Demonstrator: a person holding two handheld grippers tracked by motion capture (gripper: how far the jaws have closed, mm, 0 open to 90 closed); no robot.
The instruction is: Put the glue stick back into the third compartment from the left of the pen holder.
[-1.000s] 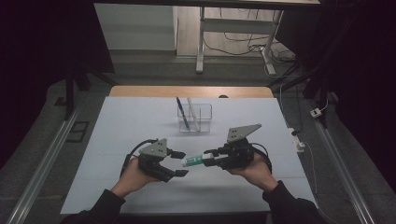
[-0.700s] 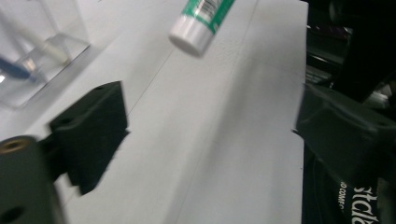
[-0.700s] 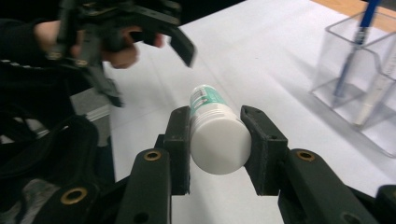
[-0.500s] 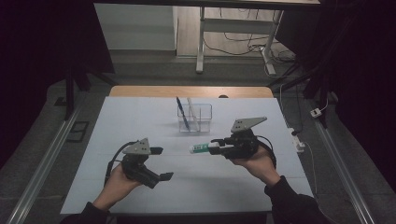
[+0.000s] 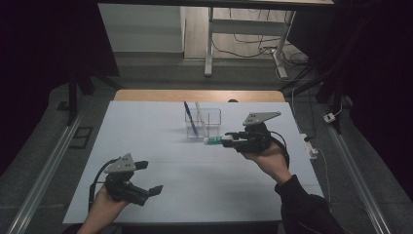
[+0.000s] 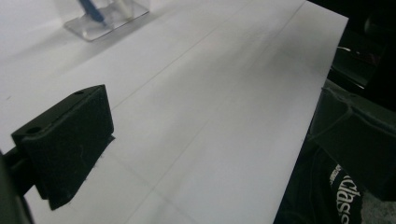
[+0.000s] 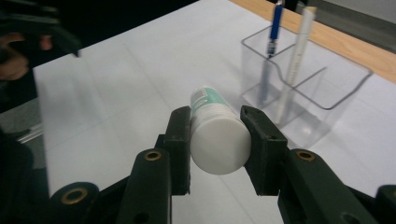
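Glue stick (image 7: 215, 133), white with a green label, lies level between the pads of the right tool (image 5: 233, 141), which pinches it by its round end and carries it above the white tabletop (image 5: 146, 126), just in front of the clear organizer (image 5: 203, 121). That organizer already holds a blue pen (image 5: 189, 118) and a white pen (image 7: 294, 56), each in its own compartment. The left tool (image 5: 146, 177) sits low near the tabletop's front edge, its jaws having just been opening, now spread wide with nothing between them. My read: the handover is done and the drop-off is underway. Next the right hand would need to tip the stick upright over a free compartment, lower it in, then release.
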